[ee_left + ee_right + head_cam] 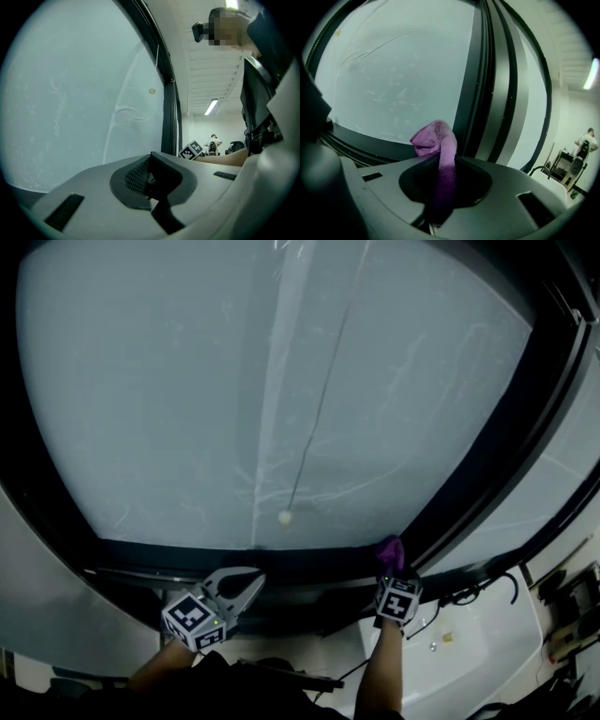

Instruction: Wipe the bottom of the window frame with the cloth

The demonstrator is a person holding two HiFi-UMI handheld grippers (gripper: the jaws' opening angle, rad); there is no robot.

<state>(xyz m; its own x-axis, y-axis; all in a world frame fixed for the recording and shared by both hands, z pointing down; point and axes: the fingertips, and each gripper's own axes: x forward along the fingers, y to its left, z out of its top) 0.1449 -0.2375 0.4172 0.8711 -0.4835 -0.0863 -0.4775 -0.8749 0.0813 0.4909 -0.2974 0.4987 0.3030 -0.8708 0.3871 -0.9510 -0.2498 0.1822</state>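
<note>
Nearest to the person, the two forearms are reaching forward, each hand carrying a gripper. The left gripper is hanging low before the window, a little back from it. Its jaws are resting together at the tips and nothing is sitting between them. The right gripper is pointing up towards the window. Its jaws are pressing closed on a purple cloth. The cloth is running up between the jaws and bunching in a folded lump just past their tips.

The lump is lying at the dark bottom of the window frame, at its right end, in the corner where this bar is meeting a dark upright post. I cannot tell for sure if the cloth is really pushing on the frame or only hovering just before it.

To the right of the right gripper, a white ledge is carrying some dark cables.

Behind the frame, the big pale pane is filling most of the view, with faint streaks showing on it. A thin cord is hanging down in front of it, ending in a small light bead just above the bottom bar, between the two grippers.

Far off in the room to the right, a person is standing beside some equipment.
</note>
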